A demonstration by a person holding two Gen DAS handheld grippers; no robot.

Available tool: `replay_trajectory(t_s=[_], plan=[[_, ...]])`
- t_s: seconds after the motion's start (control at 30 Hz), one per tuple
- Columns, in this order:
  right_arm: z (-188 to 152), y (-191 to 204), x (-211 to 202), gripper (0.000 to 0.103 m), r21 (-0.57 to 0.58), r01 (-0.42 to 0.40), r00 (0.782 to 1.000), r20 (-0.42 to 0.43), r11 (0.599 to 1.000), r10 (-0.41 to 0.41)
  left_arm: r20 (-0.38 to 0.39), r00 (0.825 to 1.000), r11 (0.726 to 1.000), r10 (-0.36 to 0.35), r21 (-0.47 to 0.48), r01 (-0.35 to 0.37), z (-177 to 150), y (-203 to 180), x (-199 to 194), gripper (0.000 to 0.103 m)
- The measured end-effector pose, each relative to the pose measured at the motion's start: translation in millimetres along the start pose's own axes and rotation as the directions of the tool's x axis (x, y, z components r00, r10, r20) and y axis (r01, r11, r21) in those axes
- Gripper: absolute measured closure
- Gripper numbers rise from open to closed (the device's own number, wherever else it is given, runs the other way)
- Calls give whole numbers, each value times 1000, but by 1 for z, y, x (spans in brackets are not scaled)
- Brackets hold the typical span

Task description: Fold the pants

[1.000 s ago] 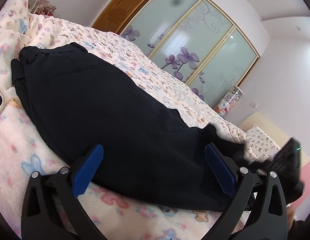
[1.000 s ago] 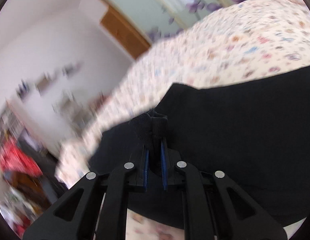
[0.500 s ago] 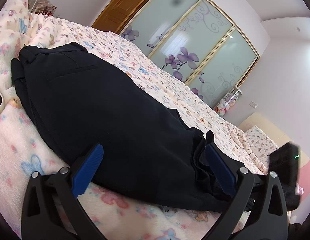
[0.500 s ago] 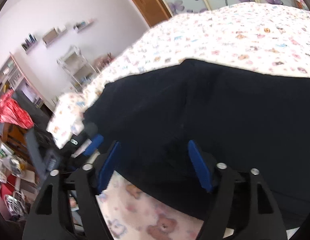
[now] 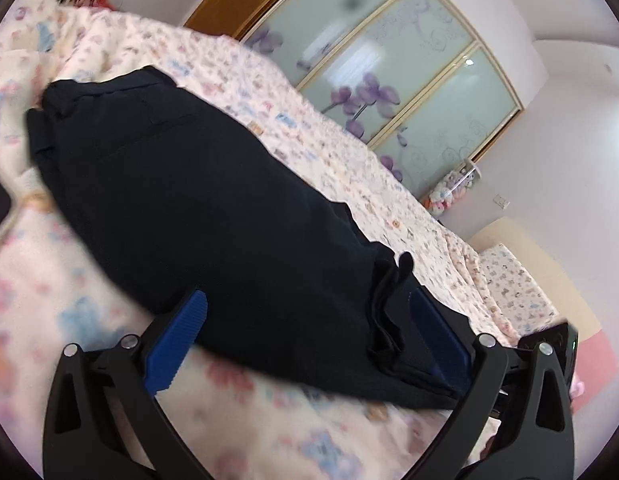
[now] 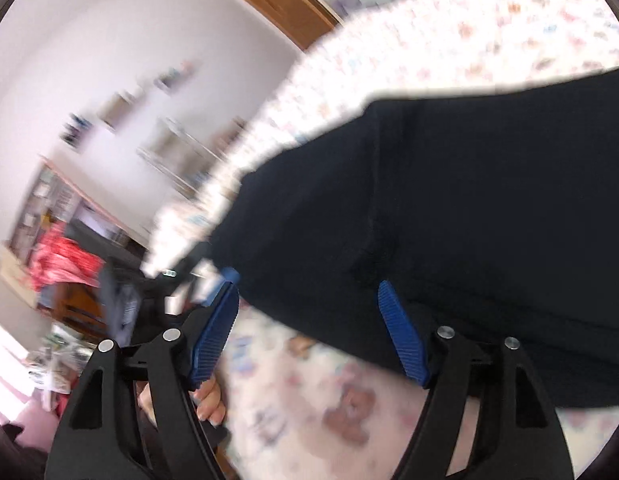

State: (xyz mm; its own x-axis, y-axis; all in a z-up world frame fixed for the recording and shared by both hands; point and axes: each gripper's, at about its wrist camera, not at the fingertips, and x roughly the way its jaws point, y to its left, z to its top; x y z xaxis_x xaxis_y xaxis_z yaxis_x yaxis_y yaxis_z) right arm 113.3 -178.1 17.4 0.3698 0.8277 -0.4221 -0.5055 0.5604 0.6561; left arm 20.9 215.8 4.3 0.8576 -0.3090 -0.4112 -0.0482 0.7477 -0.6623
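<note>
On the bed [image 5: 349, 152], your left gripper [image 5: 309, 332] and right gripper [image 6: 309, 324] both gape unloaded at the pants [image 5: 213, 216], lying lengthwise-folded, so next you should pinch the cuff end for the crosswise fold.

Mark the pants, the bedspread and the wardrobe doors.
pants [image 5: 213, 208], left wrist view, middle of the fabric
bedspread [image 5: 329, 148], left wrist view, bare patch beyond the pants
wardrobe doors [image 5: 393, 52], left wrist view, middle glass panel

I see black pants [image 5: 213, 216] on a bed [image 5: 393, 196] whose cream cover is printed with small pastel bears and flowers in pink and blue. My left tool [image 5: 309, 320] and right tool [image 6: 309, 320] are black with ribbed blue pads. The wardrobe doors [image 5: 389, 52] are frosted pale green with purple blossoms, framed in gold-tan.
</note>
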Motion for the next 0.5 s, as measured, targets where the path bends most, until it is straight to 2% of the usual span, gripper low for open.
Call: replay_trajectory(t_s=[0.03,0.13,0.2,0.27,0.4,0.5], plan=[[0,-1,-12,17,-11,-2,999,34,1000,2,-13,1000,1000,18,-21,-19,3,1,-8,2],[-2,-20,-53,16,14,-1,991,133,1000,-1,-67,995,991,67,-112,-75,10,14,-25,2],[-6,-36,-73,16,59,-8,983,185,998,-3,-110,993,977,40,-206,-62,14,28,-25,2],[-9,-52,-86,16,90,-13,975,223,996,-7,-164,986,950,-8,-309,-44,19,41,-17,2],[-23,-71,-91,15,118,-67,955,294,991,29,-195,979,906,-64,-423,-25,31,58,-4,2],[-28,-80,-87,14,118,-87,954,297,989,49,-216,973,856,-80,-514,-44,37,73,6,2]])
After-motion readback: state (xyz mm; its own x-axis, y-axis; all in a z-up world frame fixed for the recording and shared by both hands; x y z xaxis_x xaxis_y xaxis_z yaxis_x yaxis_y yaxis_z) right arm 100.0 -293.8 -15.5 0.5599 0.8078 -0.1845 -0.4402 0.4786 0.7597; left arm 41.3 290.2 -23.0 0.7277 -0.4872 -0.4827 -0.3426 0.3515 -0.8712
